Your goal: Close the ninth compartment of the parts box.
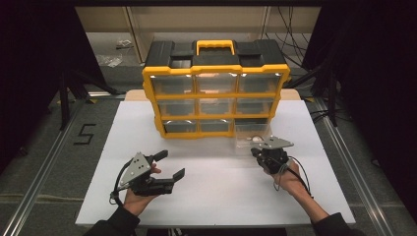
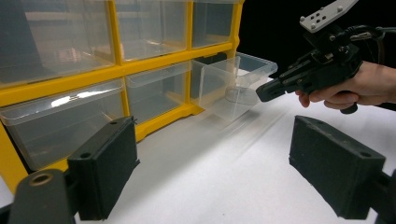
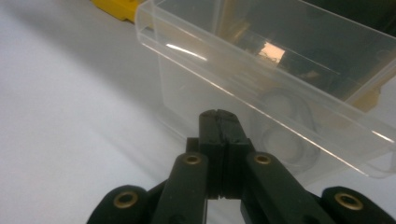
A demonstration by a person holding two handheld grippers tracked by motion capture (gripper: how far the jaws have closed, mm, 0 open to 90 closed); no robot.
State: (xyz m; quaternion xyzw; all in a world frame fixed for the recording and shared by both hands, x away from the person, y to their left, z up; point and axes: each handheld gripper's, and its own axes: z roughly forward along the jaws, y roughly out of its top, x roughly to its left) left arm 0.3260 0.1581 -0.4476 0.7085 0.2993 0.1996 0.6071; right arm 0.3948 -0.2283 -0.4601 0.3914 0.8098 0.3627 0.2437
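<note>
A yellow and black organizer [image 1: 215, 88] with clear drawers stands at the back of the white table. Its bottom right drawer [image 1: 252, 135] is pulled out over the table. In the right gripper view the drawer [image 3: 261, 70] is clear plastic, with pale round things [image 3: 280, 135] blurred behind its front wall. My right gripper [image 1: 256, 151] is shut with nothing between its jaws. Its tips [image 3: 219, 121] are just in front of the drawer's front wall, below the rim. My left gripper [image 1: 171, 164] is held low over the table at front left, open and empty [image 2: 222, 163].
The white table top [image 1: 216, 191] has bare room between the two hands and in front of the organizer. The other drawers [image 2: 154, 88] are pushed in. Dark stands and cables stand on the floor on both sides of the table.
</note>
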